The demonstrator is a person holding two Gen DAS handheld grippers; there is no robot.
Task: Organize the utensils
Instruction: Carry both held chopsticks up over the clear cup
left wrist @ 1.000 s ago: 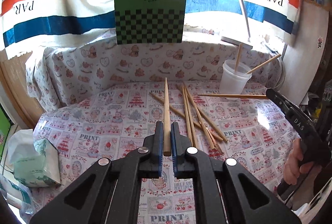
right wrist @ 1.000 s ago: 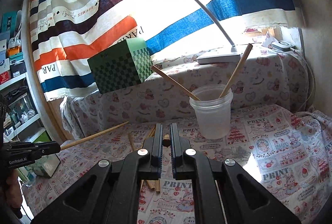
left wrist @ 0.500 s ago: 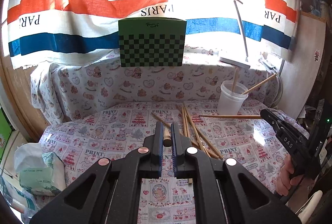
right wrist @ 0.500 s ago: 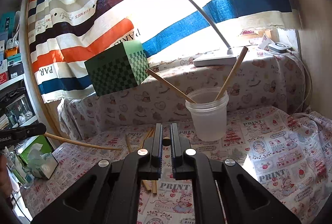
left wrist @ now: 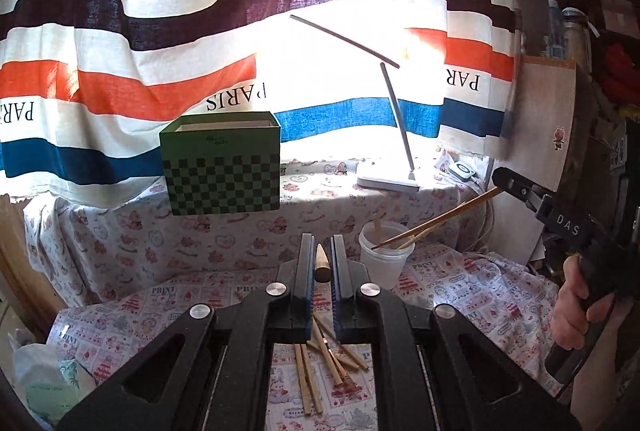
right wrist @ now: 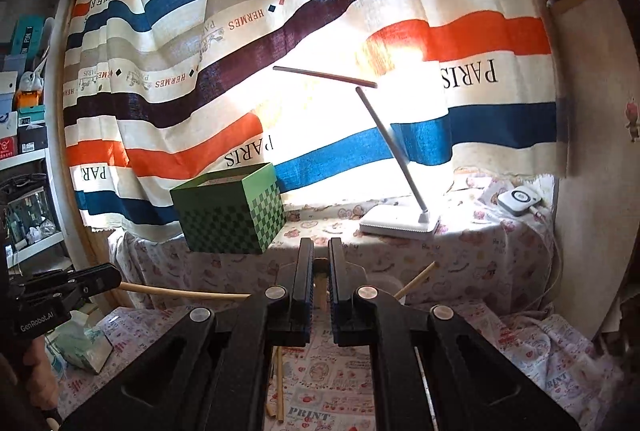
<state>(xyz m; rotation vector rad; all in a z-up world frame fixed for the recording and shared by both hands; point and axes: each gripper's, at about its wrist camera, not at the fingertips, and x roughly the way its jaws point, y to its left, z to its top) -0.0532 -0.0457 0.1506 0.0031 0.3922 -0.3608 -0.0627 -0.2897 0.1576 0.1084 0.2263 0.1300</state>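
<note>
Chopstick clamped in my right gripper slants tip-down into the cup; left gripper, nipping another chopstick, sits just beside it.

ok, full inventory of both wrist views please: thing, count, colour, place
plastic cup: one, translucent white, back right of table, chopsticks leaning in it
loose chopsticks: several, wooden, heaped on the tablecloth
tablecloth: one, white with red prints, over the table
checkered box: one, green, on the ledge
desk lamp: one, white, ledge right of the box
curtain: one, striped, behind the ledge
tissue pack: one, pale green, table's left edge
left hand-held gripper: black, shut on a chopstick
right hand-held gripper: black, shut on a chopstick
</note>
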